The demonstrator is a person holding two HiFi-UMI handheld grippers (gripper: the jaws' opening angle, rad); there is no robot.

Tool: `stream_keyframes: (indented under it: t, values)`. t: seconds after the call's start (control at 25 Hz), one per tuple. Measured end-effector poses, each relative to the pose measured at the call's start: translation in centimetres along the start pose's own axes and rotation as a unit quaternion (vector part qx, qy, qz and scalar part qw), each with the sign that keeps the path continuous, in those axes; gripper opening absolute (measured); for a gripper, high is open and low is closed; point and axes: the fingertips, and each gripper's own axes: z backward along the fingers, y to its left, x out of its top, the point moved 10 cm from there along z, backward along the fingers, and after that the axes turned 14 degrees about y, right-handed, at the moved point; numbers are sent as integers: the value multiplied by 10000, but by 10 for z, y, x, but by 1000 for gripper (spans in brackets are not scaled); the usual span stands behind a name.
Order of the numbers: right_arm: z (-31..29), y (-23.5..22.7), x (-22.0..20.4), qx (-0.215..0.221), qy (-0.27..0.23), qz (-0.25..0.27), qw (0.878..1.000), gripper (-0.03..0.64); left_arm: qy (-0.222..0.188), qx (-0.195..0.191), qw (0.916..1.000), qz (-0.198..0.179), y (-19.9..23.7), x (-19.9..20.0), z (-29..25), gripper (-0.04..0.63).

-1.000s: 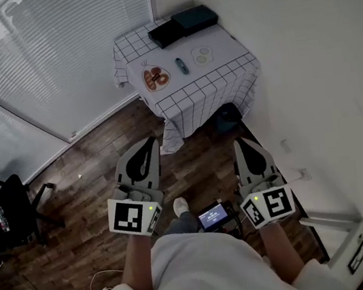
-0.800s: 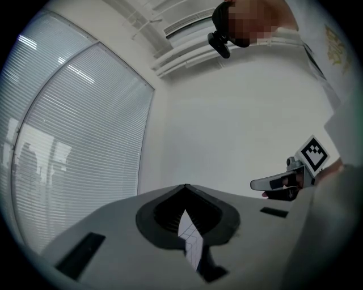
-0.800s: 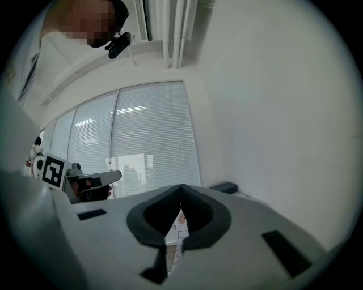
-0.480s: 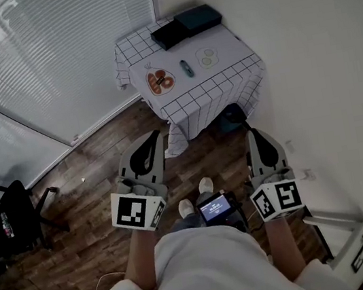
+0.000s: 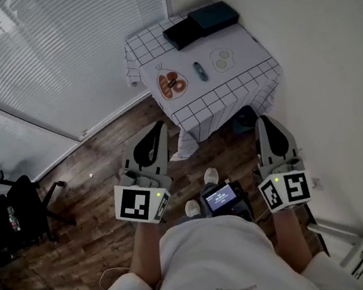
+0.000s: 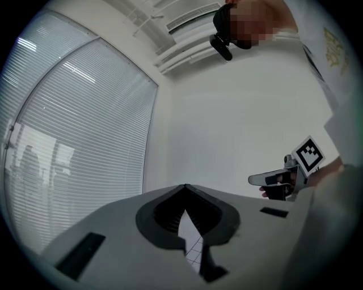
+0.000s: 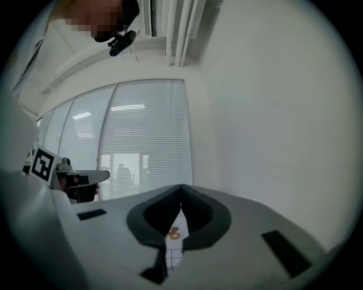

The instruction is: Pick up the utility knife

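The utility knife [image 5: 201,71], small and dark blue, lies on the table [image 5: 252,74] with a checked cloth at the far end of the room. It sits between a printed plate picture with red food [image 5: 173,84] and a pale green one [image 5: 222,59]. My left gripper [image 5: 157,127] and right gripper [image 5: 264,120] are held level over the wooden floor, well short of the table, both shut and empty. In the left gripper view the left gripper's [image 6: 185,187] jaws meet at the tip. The right gripper [image 7: 181,187] looks the same in its own view.
Two dark flat boxes [image 5: 183,32] lie at the table's back edge. White blinds [image 5: 69,49] line the left side and a white wall [image 5: 330,47] the right. An office chair [image 5: 20,209] stands at the left, cables [image 5: 98,285] lie on the floor, and something dark [image 5: 242,118] sits under the table.
The table has come nearer and shifted right in the head view as the person walks toward it. Both grippers have moved forward, still shut.
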Motion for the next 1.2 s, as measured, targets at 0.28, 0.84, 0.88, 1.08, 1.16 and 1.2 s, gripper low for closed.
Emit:
stream_keyframes:
  t: [0.28, 0.84, 0.88, 1.08, 1.16, 1.2]
  values:
    - [-50, -36, 22, 83, -26, 61, 9999, 7, 14, 75, 10000, -3, 13, 14, -53, 8]
    - [-102, -75, 17, 438, 107, 109, 9989, 6, 295, 381, 9988, 33, 15, 9, -105, 8]
    - [-105, -76, 17, 462, 120, 124, 9988, 7, 306, 408, 9987, -5, 16, 7, -109, 8]
    - [-112, -84, 13, 432, 199, 126, 9988, 6, 435, 345, 9985, 7, 15, 0, -127, 8]
    - [-119, -85, 9, 412, 261, 127, 9987, 6, 483, 298, 9984, 0, 18, -5, -135, 8]
    - [-123, -85, 7, 398, 298, 134, 9987, 6, 506, 276, 9983, 0, 20, -8, -139, 8]
